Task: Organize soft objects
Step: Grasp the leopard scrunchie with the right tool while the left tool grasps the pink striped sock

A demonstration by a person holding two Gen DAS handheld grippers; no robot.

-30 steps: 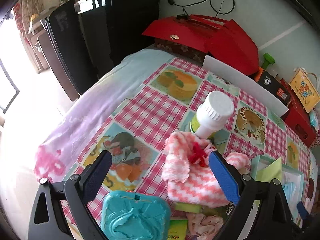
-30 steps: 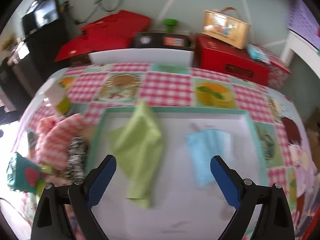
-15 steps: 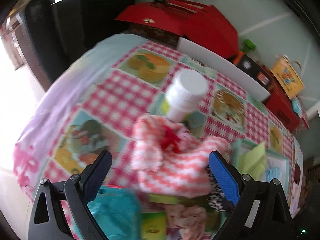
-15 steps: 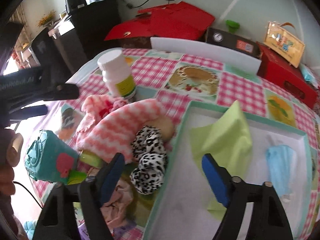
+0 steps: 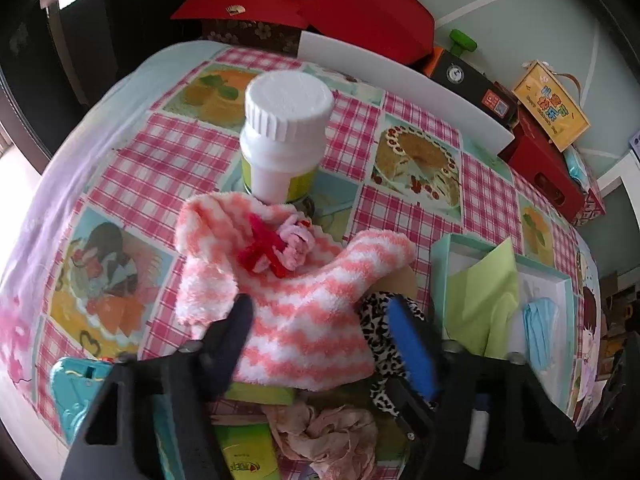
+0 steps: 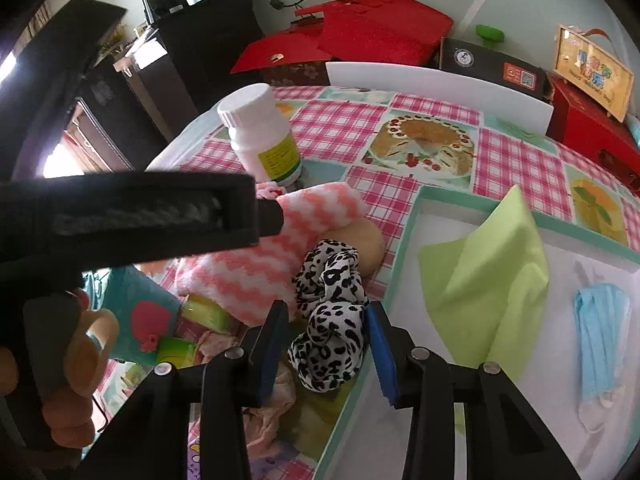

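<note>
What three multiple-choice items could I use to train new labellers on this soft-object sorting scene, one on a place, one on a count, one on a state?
1. Where does the green cloth lie?
A. inside the teal-rimmed box
B. under the white bottle
C. on the red boxes behind the table

2. How many blue face masks lie in that box?
A. none
B. one
C. three

3. What is between the right gripper's blue pads?
A. nothing
B. the bottle's cap
C. the leopard-print scrunchie

Key: 1 A, the cloth rests on the box's white floor. 2 B, a single mask lies near the right side. 3 C, the jaws have just been closing and the scrunchie fills the gap between the pads.
</note>
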